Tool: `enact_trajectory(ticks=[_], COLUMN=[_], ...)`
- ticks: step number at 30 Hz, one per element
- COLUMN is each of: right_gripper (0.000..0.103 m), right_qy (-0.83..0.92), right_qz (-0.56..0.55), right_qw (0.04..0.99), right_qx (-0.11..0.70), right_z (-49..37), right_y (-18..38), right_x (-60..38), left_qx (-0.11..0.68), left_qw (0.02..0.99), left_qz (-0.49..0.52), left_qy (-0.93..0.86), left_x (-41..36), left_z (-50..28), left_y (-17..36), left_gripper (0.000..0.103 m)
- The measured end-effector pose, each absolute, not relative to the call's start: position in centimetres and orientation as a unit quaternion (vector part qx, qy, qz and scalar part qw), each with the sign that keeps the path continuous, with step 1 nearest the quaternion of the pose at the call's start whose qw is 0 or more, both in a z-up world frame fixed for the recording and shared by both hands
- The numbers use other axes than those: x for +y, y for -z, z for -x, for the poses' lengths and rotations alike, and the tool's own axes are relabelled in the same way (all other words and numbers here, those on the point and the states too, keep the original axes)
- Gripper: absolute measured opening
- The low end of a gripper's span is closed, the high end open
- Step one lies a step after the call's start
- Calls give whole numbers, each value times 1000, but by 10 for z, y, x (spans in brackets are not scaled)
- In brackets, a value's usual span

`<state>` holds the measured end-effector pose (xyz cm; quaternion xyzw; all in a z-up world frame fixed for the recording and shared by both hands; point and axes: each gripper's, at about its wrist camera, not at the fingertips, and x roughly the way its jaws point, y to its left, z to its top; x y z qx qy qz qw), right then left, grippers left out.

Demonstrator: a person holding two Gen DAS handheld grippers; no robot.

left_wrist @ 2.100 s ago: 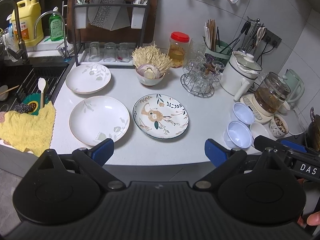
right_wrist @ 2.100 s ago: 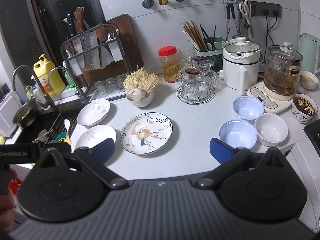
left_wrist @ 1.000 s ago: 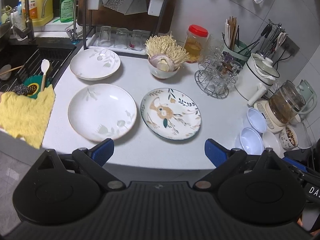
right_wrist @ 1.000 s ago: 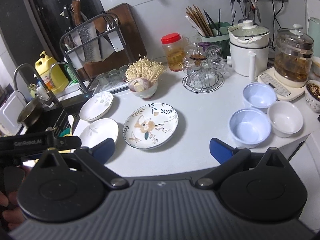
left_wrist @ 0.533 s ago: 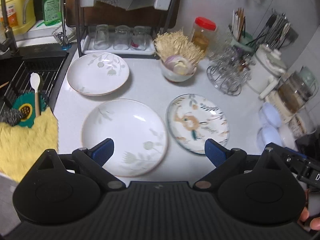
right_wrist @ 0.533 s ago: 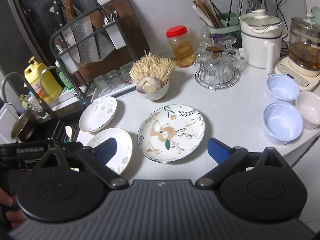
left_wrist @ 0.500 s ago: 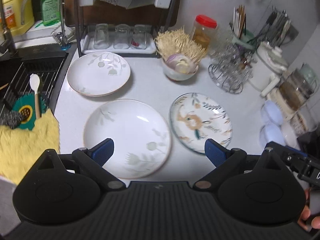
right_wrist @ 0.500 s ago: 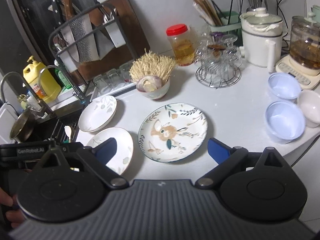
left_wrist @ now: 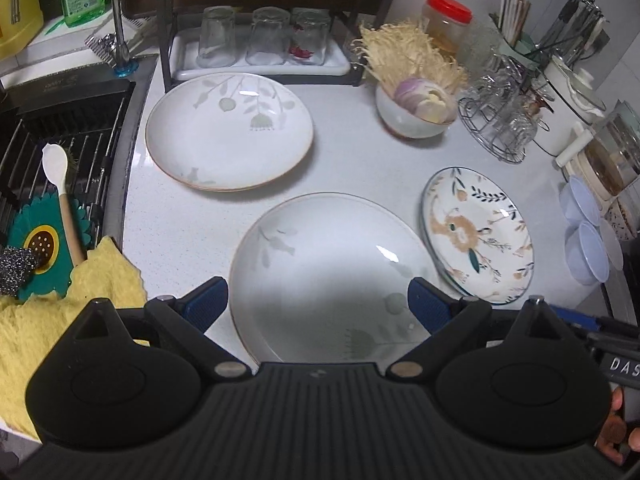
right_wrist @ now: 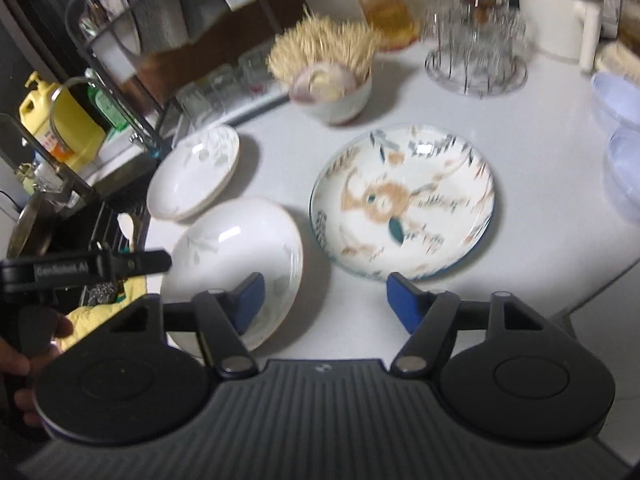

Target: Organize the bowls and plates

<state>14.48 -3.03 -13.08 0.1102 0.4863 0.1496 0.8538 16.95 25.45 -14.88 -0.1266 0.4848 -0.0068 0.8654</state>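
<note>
Left hand-held gripper: spread, empty, above near white plate at counter front edge.
Right hand-held gripper: spread, empty.
Risk: shallow rim may slip; plate with deer pattern sits just beside.

1. You have a white speckled countertop carrying everything here.
2. Take the deer-pattern plate as your landmark; it lies flat on the counter.
3. Just left of it, nearly touching its rim, sits the near white leaf plate.
4. Behind and left of the landmark rests the far white leaf plate, apart from the near one.
5. Straight behind the landmark stands a white bowl of enoki and sliced onion.
6. Behind and right of it is a wire glass rack.
7. To its right you see pale blue bowls at the counter's edge.
</note>
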Motion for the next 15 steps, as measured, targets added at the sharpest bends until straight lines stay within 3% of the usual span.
enact_trajectory(ticks=[6,8,15], right_gripper=[60,54,52], right_qy=[-162,-163,-150], right_qz=[-136,-143,-143], right_qw=[828,822,820], right_qx=[520,527,534], right_z=[-147,-148,-157], right_y=[157,165,187], right_x=[-15,-10,6], left_qx=[495,499,511], left_qw=[859,856,848], left_qz=[132,134,141], left_qy=[13,13,12], left_x=[278,283,295], left_z=[-182,-184,-194], left_y=[172,181,203], left_gripper=[95,94,81])
